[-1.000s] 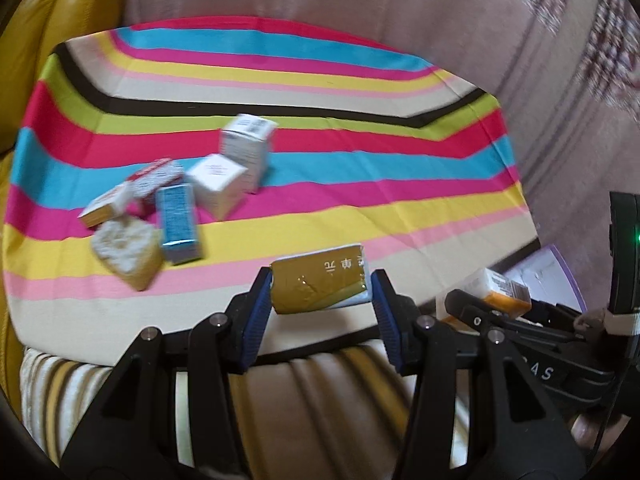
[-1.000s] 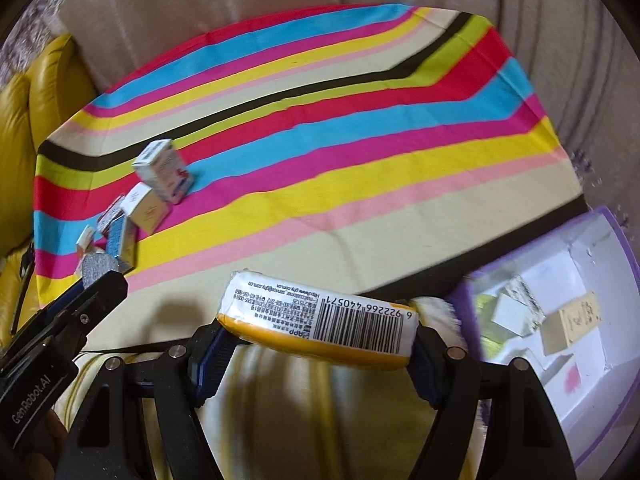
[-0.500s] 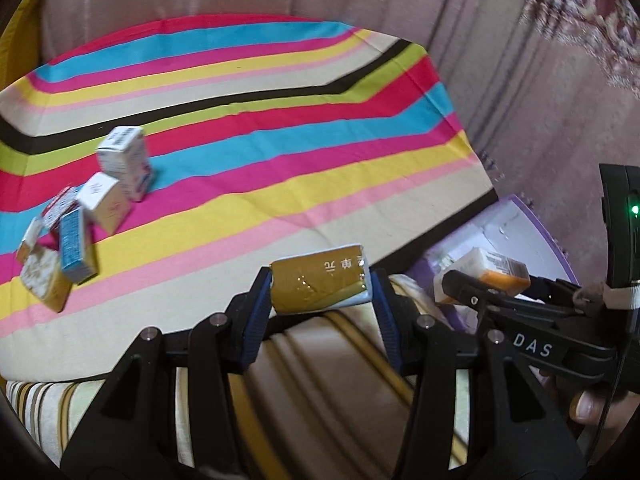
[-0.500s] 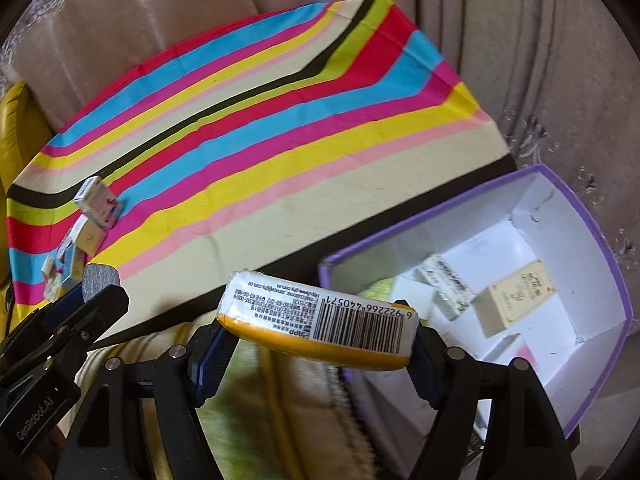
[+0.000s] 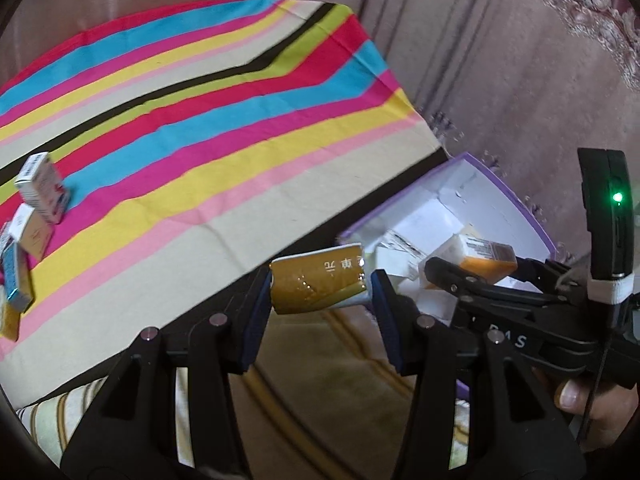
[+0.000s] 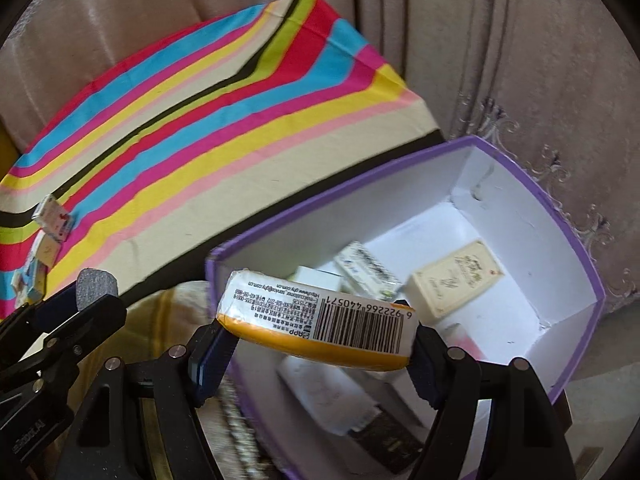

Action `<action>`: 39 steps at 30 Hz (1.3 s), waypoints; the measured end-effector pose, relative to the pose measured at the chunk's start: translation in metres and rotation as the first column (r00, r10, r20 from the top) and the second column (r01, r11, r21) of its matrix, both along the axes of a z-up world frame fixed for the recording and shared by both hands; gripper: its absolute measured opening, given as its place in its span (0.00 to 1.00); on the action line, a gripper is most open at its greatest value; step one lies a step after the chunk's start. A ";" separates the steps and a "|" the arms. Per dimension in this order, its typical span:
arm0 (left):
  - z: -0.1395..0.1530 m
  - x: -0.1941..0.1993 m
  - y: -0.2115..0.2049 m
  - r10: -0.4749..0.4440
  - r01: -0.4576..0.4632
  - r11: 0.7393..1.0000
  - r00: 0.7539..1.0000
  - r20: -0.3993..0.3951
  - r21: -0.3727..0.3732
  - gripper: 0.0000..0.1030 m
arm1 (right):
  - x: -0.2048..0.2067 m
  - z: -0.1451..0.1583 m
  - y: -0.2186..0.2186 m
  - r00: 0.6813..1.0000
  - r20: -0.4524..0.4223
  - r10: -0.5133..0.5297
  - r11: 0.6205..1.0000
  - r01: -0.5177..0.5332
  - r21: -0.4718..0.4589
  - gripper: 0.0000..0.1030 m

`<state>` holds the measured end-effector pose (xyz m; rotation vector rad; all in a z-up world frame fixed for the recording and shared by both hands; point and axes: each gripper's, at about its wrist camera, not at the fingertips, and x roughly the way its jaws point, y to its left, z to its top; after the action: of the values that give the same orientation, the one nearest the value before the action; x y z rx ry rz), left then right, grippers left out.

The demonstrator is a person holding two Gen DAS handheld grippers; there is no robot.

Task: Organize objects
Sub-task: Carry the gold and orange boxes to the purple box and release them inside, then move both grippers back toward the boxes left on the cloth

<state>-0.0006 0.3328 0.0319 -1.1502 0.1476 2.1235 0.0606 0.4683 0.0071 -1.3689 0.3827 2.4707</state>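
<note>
Blue pads of the left gripper are clamped on the ends of a gold foil packet, held crosswise in the air over the gap between the striped cloth and the purple box, not yet above the box. The right gripper likewise grips a white-and-orange barcoded packet end to end, and this one hangs over the near wall of the purple box, above its white interior. Progress, as judged from the layout: the box already holds several items, among them a cream carton and a white printed carton; both carried packets remain to be released into it. On the far left of the cloth a cluster of small boxes waits, well apart from the box, so further trips appear to be left. A beige curtain hangs behind, and striped upholstery lies below the left gripper. The two grippers sit close side by side, and the near box wall stands between the left packet and the interior; crowding at the opening is the likely obstacle.
</note>
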 end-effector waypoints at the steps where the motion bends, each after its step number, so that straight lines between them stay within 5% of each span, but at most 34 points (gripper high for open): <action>1: -0.001 0.000 0.004 -0.008 0.008 1.000 1.000 0.007 0.000 0.52 | 0.002 -0.001 0.003 1.000 0.004 -0.008 1.000 0.008 0.006 0.73; 17: -0.015 0.012 0.061 -0.152 0.153 0.988 0.985 0.078 -0.005 0.52 | 0.018 -0.018 0.051 0.993 0.053 -0.107 0.994 0.105 0.043 0.73; 21: -0.017 0.015 0.066 -0.183 0.184 0.983 0.979 0.093 -0.002 0.66 | 0.021 -0.019 0.059 0.990 0.058 -0.126 0.992 0.124 0.038 0.74; 23: -0.018 0.015 0.068 -0.186 0.187 0.982 0.978 0.097 -0.001 0.77 | 0.021 -0.020 0.061 0.989 0.061 -0.136 0.991 0.134 0.029 0.76; 39: -0.001 0.003 0.024 -0.078 0.073 0.995 0.994 0.082 0.064 0.77 | 0.015 -0.013 0.040 0.994 0.069 -0.081 0.997 0.081 0.001 0.87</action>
<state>0.0025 0.3565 0.0305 -1.1775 0.0853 1.9965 0.0759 0.5081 -0.0060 -1.4068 0.4167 2.3513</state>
